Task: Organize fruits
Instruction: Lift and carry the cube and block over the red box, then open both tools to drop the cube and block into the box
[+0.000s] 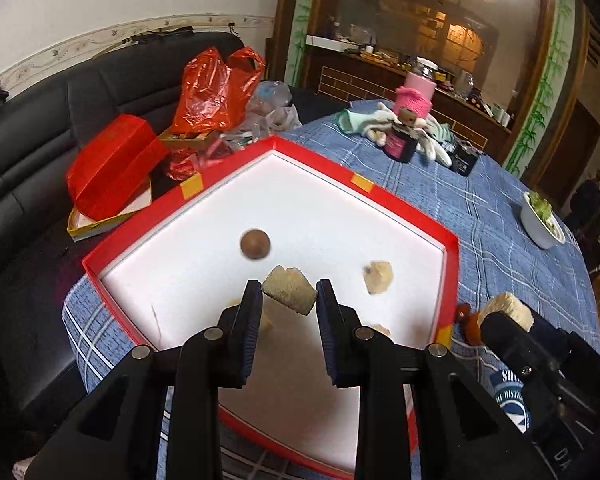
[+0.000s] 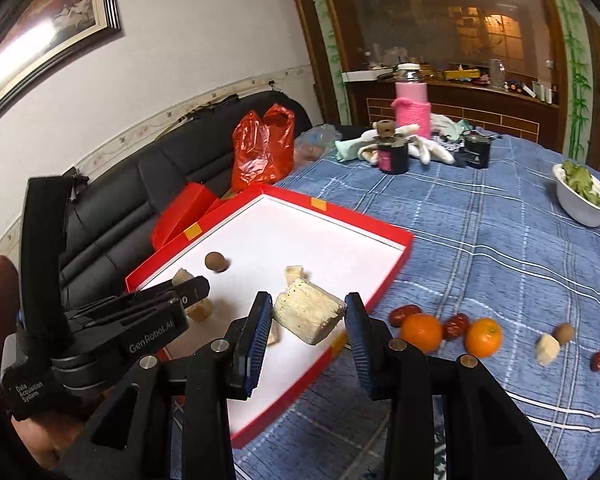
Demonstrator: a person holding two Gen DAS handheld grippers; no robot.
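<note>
A red-rimmed hexagonal tray with a white floor lies on the blue checked tablecloth; it also shows in the right wrist view. My left gripper is shut on a pale sugarcane chunk above the tray. My right gripper is shut on a larger sugarcane chunk over the tray's near edge. In the tray lie a brown longan and another cane piece. On the cloth are two oranges, red dates, a cane piece and longans.
A white bowl of greens stands at the right. A pink-sleeved jar, dark jars and gloves sit at the table's far side. A red bag and red boxes lie on the black sofa at left.
</note>
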